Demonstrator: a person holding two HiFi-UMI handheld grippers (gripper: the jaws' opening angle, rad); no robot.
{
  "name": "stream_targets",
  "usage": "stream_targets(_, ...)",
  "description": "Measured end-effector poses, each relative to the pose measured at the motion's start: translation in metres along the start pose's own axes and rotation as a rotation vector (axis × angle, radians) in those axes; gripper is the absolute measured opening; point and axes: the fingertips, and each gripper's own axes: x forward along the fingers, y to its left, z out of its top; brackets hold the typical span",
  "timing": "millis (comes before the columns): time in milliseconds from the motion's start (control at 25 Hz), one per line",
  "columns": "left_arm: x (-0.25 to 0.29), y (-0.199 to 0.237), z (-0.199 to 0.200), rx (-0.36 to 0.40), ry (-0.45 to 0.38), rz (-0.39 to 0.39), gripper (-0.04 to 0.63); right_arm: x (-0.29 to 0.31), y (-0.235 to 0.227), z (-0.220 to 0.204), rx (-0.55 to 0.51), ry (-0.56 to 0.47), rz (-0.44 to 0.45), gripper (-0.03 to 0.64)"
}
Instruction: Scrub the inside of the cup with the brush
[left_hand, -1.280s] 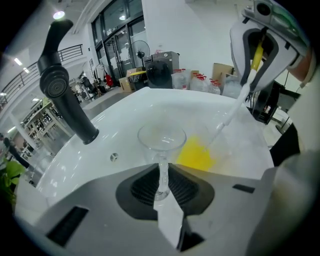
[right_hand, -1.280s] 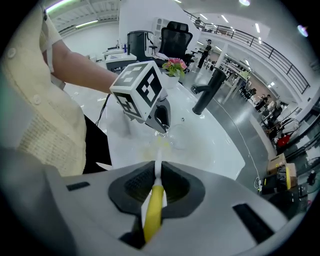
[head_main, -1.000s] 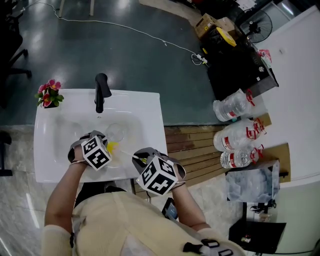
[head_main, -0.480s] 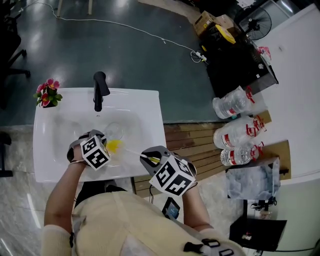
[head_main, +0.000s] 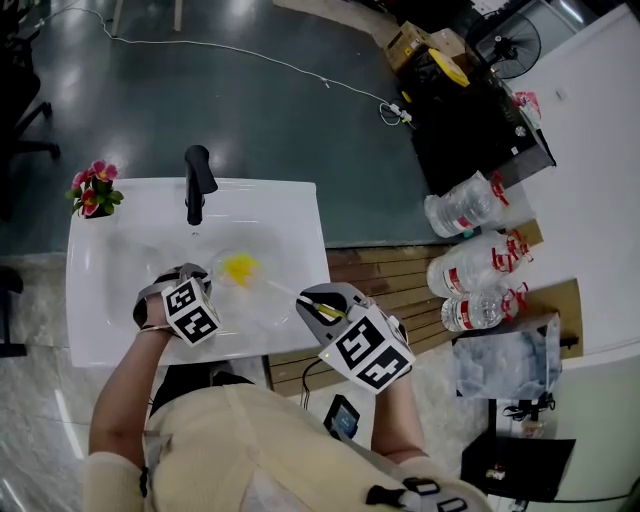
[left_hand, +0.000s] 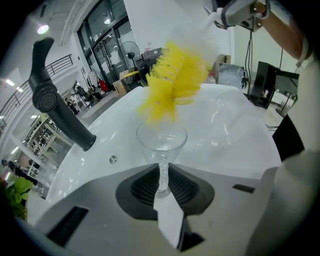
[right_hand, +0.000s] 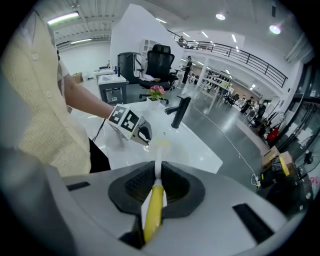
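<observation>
Gripping the thin stem of the cup (left_hand: 161, 137), the jaws of the left gripper (left_hand: 161, 176) are almost closed, with only the stem between the pads. The cup is a clear glass with a cone-shaped bowl. It stands upright in front of these jaws, its mouth up, over the white sink (head_main: 300, 215).

The jaws of the right gripper (right_hand: 156, 175) are closed on the brush (right_hand: 154, 205). They hold it at the place where the yellow handle meets the white rod, and the handle goes back between the jaws. The rod reaches forward toward the left gripper, whose marker cube shows in the right gripper view just before the end of the rod.

In the left gripper view the yellow bristles are blurred and hang just above the rim of the cup. I cannot tell if the lowest bristles touch the glass.

In the head view the yellow brush head lies over the basin, between the two grippers. A black faucet (head_main: 195, 180) stands at the far edge of the sink, and a small pot of pink flowers (head_main: 93, 190) stands at its far left corner.
</observation>
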Motion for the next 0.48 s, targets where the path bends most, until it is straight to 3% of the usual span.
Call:
stream_targets(320,0.001,-0.012,0.009,0.259,0.030,0.083,0.058,0.013,-0.005,0.025,-0.041,-0.052,-0.011,0.048)
stream_targets(480,0.001,-0.016,0.012,0.338,0.043,0.095,0.060,0.032,-0.005,0.033,-0.062,-0.046,0.018,0.048)
